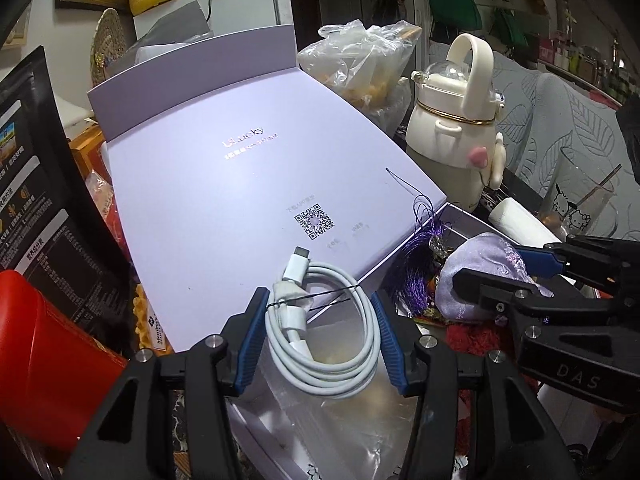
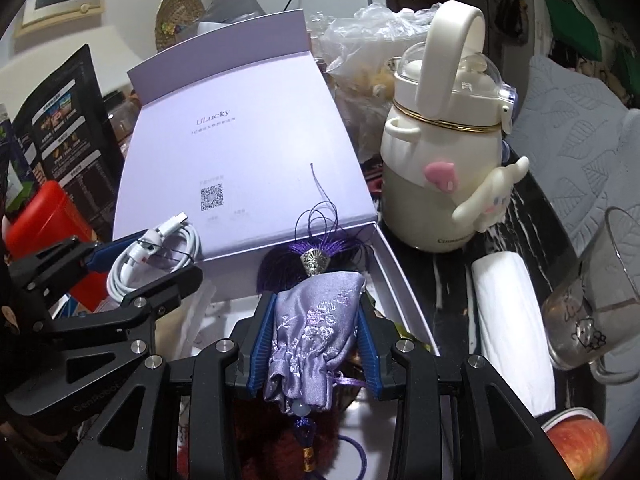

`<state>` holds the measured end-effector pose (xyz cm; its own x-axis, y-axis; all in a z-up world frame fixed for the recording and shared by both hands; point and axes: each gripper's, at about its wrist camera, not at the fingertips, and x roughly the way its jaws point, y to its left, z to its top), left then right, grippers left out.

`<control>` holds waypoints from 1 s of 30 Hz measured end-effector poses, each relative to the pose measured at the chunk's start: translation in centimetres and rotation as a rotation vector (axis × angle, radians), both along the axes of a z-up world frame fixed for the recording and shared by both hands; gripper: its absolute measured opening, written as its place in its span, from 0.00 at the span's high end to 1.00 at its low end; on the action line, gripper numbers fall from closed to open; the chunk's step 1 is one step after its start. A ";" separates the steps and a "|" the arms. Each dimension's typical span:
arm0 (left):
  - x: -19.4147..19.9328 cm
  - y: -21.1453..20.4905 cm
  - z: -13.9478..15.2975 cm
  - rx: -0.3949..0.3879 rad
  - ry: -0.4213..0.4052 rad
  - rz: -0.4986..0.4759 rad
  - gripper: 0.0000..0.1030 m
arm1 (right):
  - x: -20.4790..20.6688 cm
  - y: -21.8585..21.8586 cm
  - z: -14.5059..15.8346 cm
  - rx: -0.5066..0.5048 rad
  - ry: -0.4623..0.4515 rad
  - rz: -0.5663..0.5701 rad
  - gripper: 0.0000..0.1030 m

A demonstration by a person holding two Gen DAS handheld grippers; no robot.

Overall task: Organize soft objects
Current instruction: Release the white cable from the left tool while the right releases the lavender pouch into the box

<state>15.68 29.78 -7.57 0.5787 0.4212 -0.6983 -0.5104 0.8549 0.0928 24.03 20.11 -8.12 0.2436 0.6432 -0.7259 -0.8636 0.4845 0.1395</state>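
Note:
My left gripper [image 1: 320, 304] is shut on a coiled white charging cable [image 1: 324, 344], its blue pads pressing both sides of the coil over the near part of the open lilac box [image 1: 240, 168]. To its right, my right gripper [image 1: 492, 268] is shut on a lilac embroidered satin pouch [image 1: 480, 264]. In the right wrist view the pouch [image 2: 316, 328] hangs between that gripper's [image 2: 316, 304] pads above the box's white inside [image 2: 394, 264]. A purple tassel with a metal cap [image 2: 316, 264] lies just beyond it. The left gripper [image 2: 144, 268] and cable [image 2: 156, 256] show at the left.
A cream handled bottle [image 2: 436, 168], a white tissue roll [image 2: 508, 312], a glass cup [image 2: 600, 292] and an apple [image 2: 576, 440] crowd the right side. A plastic bag [image 2: 360, 60] stands behind the box. A red container [image 1: 40, 360] and a black snack bag [image 1: 36, 184] stand at the left.

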 end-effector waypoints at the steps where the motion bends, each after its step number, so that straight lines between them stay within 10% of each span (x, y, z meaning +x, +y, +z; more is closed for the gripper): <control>1: 0.0 0.0 0.0 -0.001 -0.001 0.000 0.51 | 0.0 0.0 0.0 0.000 0.003 -0.002 0.63; 10: 0.6 0.0 0.2 -0.029 0.047 0.007 0.48 | 0.2 0.0 0.3 -0.006 0.015 -0.013 0.59; 15: 0.3 0.4 0.7 -0.063 0.050 0.034 0.26 | 0.4 -0.7 1.2 0.013 0.015 -0.031 0.52; 30: -1.2 -2.3 5.0 -0.020 -0.031 0.001 0.24 | -1.2 -4.1 5.5 0.077 -0.040 -0.074 0.52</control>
